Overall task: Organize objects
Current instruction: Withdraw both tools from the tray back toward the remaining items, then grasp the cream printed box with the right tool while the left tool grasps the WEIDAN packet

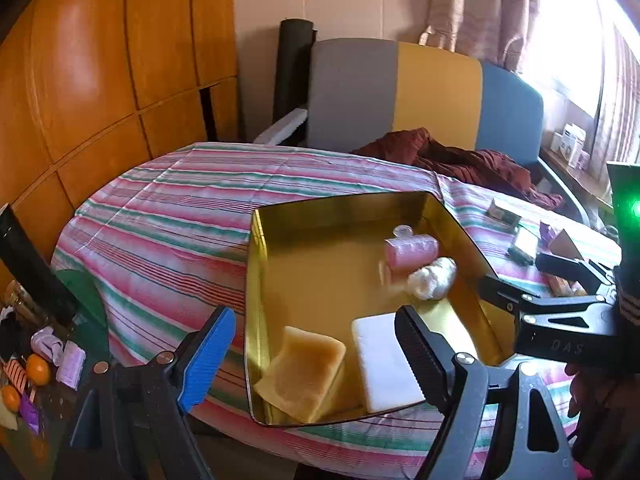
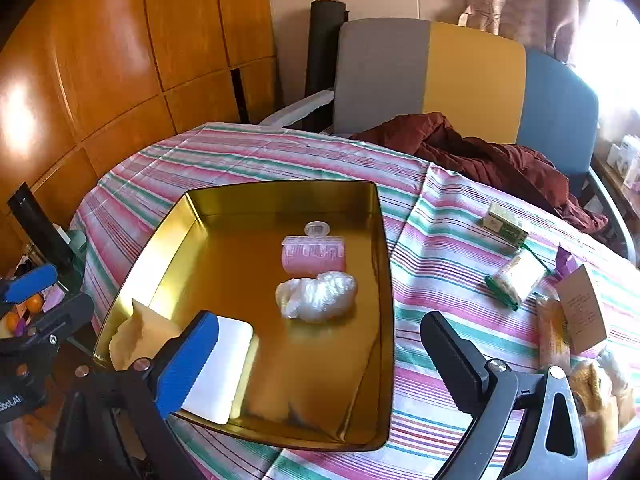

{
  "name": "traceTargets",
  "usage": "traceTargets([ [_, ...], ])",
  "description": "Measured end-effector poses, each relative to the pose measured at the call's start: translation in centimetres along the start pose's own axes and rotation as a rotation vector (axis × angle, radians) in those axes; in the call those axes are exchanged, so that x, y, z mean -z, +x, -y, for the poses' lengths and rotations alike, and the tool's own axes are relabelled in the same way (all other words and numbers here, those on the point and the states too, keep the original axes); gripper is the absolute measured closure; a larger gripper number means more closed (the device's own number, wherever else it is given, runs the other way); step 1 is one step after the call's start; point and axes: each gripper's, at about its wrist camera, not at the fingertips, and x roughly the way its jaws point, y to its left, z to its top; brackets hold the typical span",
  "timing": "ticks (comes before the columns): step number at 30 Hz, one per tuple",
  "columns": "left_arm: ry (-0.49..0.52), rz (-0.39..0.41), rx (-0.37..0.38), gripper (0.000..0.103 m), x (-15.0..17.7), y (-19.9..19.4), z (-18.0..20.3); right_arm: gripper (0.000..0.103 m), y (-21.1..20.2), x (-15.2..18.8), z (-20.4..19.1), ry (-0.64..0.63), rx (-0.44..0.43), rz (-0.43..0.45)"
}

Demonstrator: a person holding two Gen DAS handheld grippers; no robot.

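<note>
A gold metal tray (image 1: 272, 264) (image 2: 384, 264) sits on the striped tablecloth. In it lie a pink hair roller (image 1: 412, 253) (image 2: 314, 255), a crumpled clear plastic bag (image 1: 432, 279) (image 2: 316, 290), a white block (image 1: 386, 364) (image 2: 222, 372) and a tan sponge (image 1: 302, 372) (image 2: 140, 336). My left gripper (image 1: 316, 354) is open and empty above the tray's near end. My right gripper (image 2: 320, 360) is open and empty above the tray's near right part; it also shows in the left wrist view (image 1: 520, 280).
To the right of the tray on the cloth lie a green box (image 2: 505, 225), a clear packet with a green edge (image 2: 518, 278), a brown card (image 2: 582, 308) and yellow packs (image 2: 554, 336). A dark red garment (image 2: 492, 160) lies by the chair. Oranges (image 1: 38, 369) sit low on the left.
</note>
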Motion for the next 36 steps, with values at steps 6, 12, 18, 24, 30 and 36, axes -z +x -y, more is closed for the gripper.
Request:
traceTargets([
  [6,0.049,0.003,-0.004,0.020,-0.1,-0.1,1.5,0.001,-0.5,0.5,1.5,0.035,0.012,0.004],
  [12,0.100,0.010,-0.003,0.020,-0.3,-0.2,2.9,0.000,-0.8,1.1,3.7,0.086,0.037,0.004],
  [18,0.157,0.018,0.017,0.020,-0.7,-0.3,4.6,0.000,-1.5,1.9,6.4,0.137,0.070,0.006],
  [24,0.218,0.023,0.043,0.020,-0.9,-0.4,6.8,0.000,-2.1,2.4,9.4,0.189,0.114,0.009],
  [30,0.265,0.022,0.073,0.020,-1.1,-0.3,9.0,0.000,-2.9,2.9,12.5,0.230,0.162,0.009],
  [36,0.310,0.000,0.131,0.020,-1.4,0.6,11.1,0.000,-3.6,3.5,16.2,0.272,0.212,-0.001],
])
